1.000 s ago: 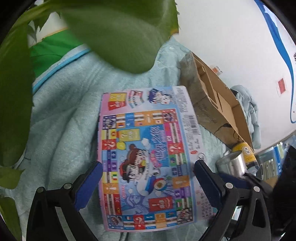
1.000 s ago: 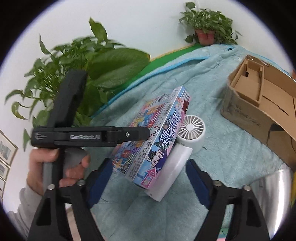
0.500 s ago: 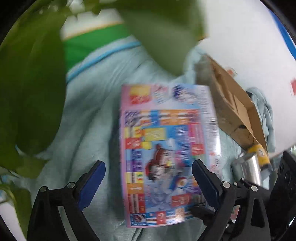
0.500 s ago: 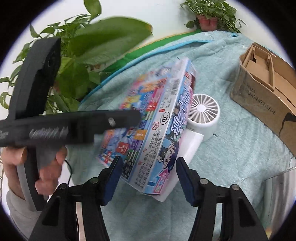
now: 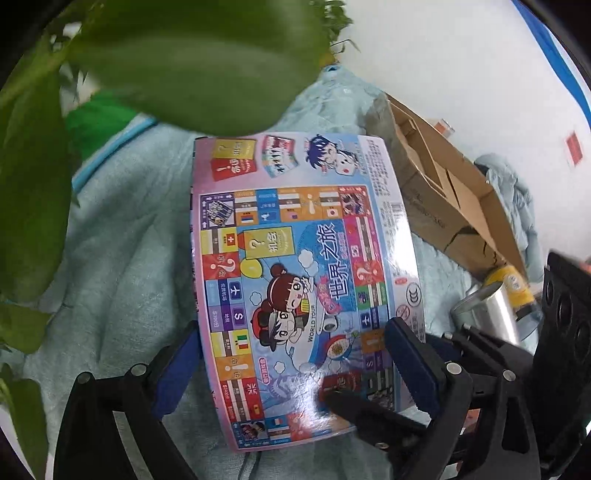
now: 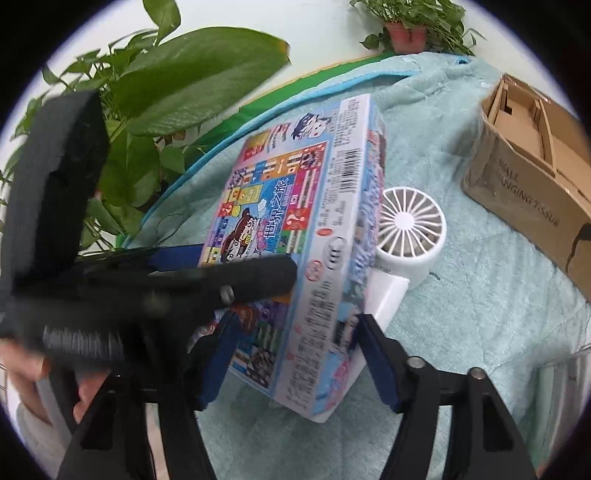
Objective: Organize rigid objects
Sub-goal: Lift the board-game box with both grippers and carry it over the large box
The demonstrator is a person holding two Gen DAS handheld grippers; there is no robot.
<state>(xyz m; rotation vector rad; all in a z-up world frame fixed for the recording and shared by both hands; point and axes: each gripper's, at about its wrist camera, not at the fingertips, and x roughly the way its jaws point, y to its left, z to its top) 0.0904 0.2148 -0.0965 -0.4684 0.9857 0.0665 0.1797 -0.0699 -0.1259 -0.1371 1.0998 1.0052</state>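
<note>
A colourful board-game box [image 5: 295, 280] lies tilted on the teal cloth, resting on a white handheld fan [image 6: 410, 229]; the box also shows in the right wrist view [image 6: 314, 258]. My left gripper [image 5: 291, 365] straddles its near end, one blue pad under the left edge, the other over the right part of the lid. My right gripper [image 6: 295, 354] has its blue pads against both sides of the box's near corner. The left gripper body [image 6: 147, 291] crosses the right wrist view, over the box lid.
An open cardboard box [image 6: 535, 177] stands at the right, also in the left wrist view [image 5: 443, 206]. A steel pot [image 5: 487, 314] and a yellow can [image 5: 511, 282] sit beside it. Large plant leaves [image 5: 177, 62] hang over the left side. A potted plant [image 6: 406, 26] stands at the back.
Both grippers have moved in onto the box. The right gripper's jaws have narrowed from wide open to touching the box's sides. The left gripper's jaws have closed in around the box's end.
</note>
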